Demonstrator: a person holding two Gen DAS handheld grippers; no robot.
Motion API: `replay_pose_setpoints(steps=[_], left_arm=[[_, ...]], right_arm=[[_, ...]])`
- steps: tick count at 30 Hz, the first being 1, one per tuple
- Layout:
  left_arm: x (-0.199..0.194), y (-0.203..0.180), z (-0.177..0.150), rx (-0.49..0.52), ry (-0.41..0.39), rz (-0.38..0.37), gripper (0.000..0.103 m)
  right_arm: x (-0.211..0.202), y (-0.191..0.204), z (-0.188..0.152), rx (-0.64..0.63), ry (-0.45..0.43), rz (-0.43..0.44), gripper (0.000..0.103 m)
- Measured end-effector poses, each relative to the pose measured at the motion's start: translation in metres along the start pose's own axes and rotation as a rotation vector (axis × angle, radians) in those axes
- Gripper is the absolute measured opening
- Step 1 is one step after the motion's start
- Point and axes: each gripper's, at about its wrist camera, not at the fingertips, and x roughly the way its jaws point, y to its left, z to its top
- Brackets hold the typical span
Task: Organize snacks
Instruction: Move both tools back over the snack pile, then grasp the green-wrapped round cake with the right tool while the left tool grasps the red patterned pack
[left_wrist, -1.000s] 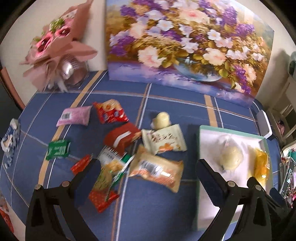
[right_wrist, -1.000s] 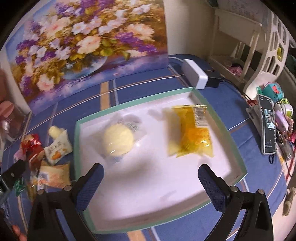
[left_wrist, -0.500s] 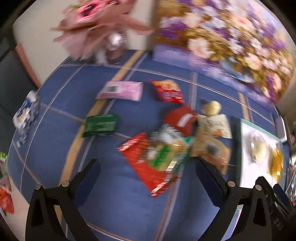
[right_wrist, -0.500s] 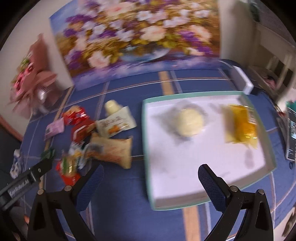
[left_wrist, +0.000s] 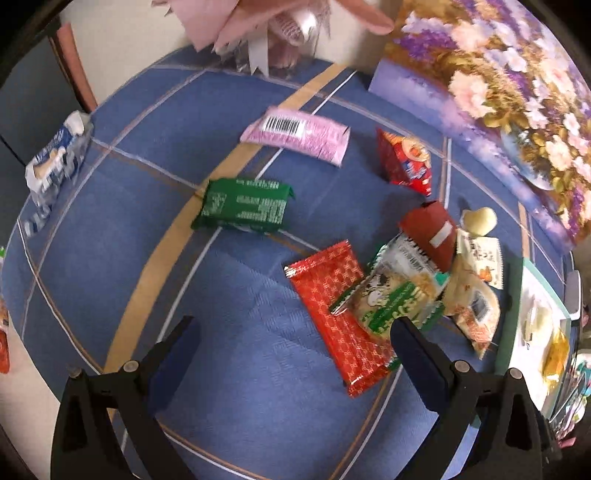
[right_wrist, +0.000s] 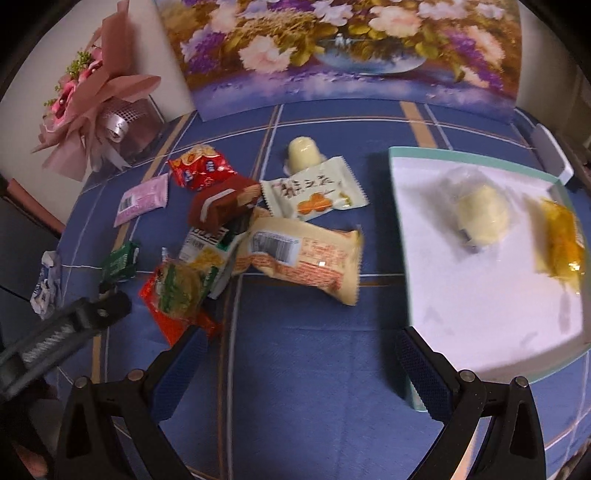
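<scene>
Snack packets lie scattered on a blue tablecloth. In the left wrist view a green packet (left_wrist: 243, 205), a pink packet (left_wrist: 295, 134) and a red patterned packet (left_wrist: 336, 314) lie ahead of my open left gripper (left_wrist: 291, 343), which holds nothing. A green-and-white packet (left_wrist: 395, 299) overlaps the red one. In the right wrist view a beige packet (right_wrist: 303, 258) lies just ahead of my open, empty right gripper (right_wrist: 295, 358). The white tray (right_wrist: 436, 280) with a teal rim at right holds a pale round snack (right_wrist: 480, 218) and a yellow packet (right_wrist: 561, 243).
A flower painting (right_wrist: 332, 48) leans against the back wall, with a pink bouquet (right_wrist: 96, 107) left of it. A blue-and-white wrapper (left_wrist: 55, 162) lies near the table's left edge. The left gripper's body (right_wrist: 62, 339) shows at lower left in the right wrist view.
Both grippers have swung left. The left wrist view now faces the left-hand packets from closer up; the right wrist view has moved off the tray towards the snack pile.
</scene>
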Motion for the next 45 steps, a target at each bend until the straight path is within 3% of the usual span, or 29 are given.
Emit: replay_pose_setpoints(steps=[9, 16, 37, 45], left_arm=[[0.023, 0.026, 0.007, -0.126, 0.035, 0.012, 0.102], [0.034, 0.040, 0.020, -0.156, 0.047, 0.004, 0.102], [0.056, 0.113, 0.033, -0.310, 0.069, 0.012, 0.102], [0.054, 0.123, 0.027, -0.304, 0.067, -0.007, 0.102]], right_arm=[[0.011, 0.024, 0.007, -0.015, -0.023, 0.057, 0.103], [0.024, 0.050, 0.015, -0.029, -0.028, 0.085, 0.103], [0.077, 0.086, 0.026, -0.002, -0.015, 0.043, 0.103], [0.083, 0.082, 0.024, 0.009, 0.003, 0.026, 0.098]])
